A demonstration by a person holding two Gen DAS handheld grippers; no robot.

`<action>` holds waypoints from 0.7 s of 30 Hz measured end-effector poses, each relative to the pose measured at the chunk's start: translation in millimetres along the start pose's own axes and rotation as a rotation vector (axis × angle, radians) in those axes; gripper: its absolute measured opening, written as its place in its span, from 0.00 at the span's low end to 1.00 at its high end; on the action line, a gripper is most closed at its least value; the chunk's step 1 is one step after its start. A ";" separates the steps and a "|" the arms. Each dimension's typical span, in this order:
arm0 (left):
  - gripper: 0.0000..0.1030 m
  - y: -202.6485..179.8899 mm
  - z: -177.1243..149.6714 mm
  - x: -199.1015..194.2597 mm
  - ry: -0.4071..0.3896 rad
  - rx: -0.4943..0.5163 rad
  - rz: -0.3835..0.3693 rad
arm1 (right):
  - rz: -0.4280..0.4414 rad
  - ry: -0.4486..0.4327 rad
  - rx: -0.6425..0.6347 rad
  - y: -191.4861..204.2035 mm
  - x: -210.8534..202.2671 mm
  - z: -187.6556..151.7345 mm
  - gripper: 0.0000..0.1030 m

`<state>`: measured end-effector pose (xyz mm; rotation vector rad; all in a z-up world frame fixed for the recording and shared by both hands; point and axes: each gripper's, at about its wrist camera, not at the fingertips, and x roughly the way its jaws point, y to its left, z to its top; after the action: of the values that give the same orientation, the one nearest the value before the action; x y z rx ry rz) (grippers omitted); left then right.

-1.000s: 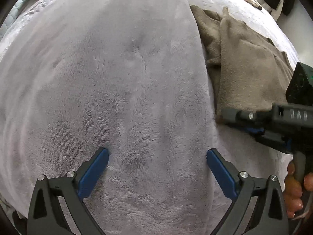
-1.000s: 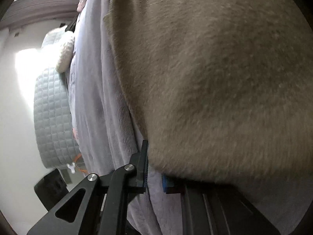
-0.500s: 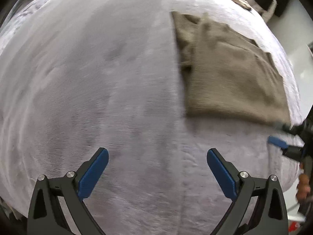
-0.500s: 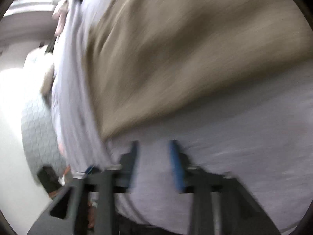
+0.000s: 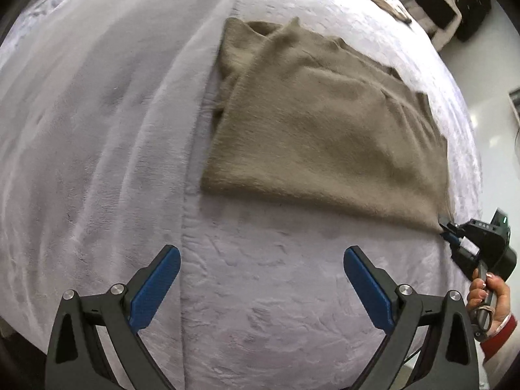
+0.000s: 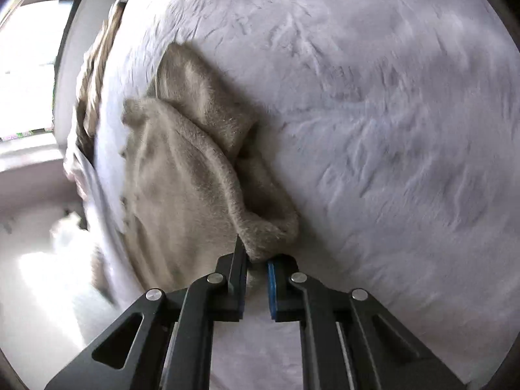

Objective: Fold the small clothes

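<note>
A fuzzy tan garment point(image 5: 325, 130) lies folded flat on the pale grey plush blanket point(image 5: 130, 130). My left gripper point(image 5: 260, 286) hangs open above bare blanket, nearer than the garment's front edge, with nothing between its blue pads. At the garment's near right corner my right gripper point(image 5: 445, 227) is small in the left wrist view. In the right wrist view the right gripper point(image 6: 256, 269) is shut on that corner of the garment point(image 6: 182, 195), and the layers above the pinch gape slightly.
A person's hand point(image 5: 490, 299) holds the right gripper's handle at the bed's right edge. Dark bags point(image 5: 455, 9) stand on the floor beyond the bed. A bright window point(image 6: 26, 65) lies past the far side. A blanket seam point(image 5: 191, 162) runs beside the garment.
My right gripper let go of the garment's front edge, swung right along it and shut on the near right corner. My left gripper drew back and up, so the whole garment shows.
</note>
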<state>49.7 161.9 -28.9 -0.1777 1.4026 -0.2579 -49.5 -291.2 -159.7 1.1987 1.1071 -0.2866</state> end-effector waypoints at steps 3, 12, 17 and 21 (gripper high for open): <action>0.98 -17.5 -12.2 15.7 0.030 -0.009 0.014 | -0.089 0.027 -0.113 7.6 4.0 5.1 0.10; 0.98 -22.7 -13.3 27.7 0.064 -0.033 0.025 | -0.122 0.067 -0.176 23.6 -3.0 0.4 0.12; 0.98 -31.2 -15.9 33.3 0.079 0.031 0.049 | -0.141 0.092 -0.227 23.9 -13.9 -19.5 0.14; 0.98 -36.4 -14.6 34.6 0.081 0.046 0.048 | -0.111 0.115 -0.223 24.9 -13.9 -37.6 0.63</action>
<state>37.7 117.7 -54.1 -0.0966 1.4776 -0.2595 -58.8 -254.3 -131.7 0.9673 1.2729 -0.1748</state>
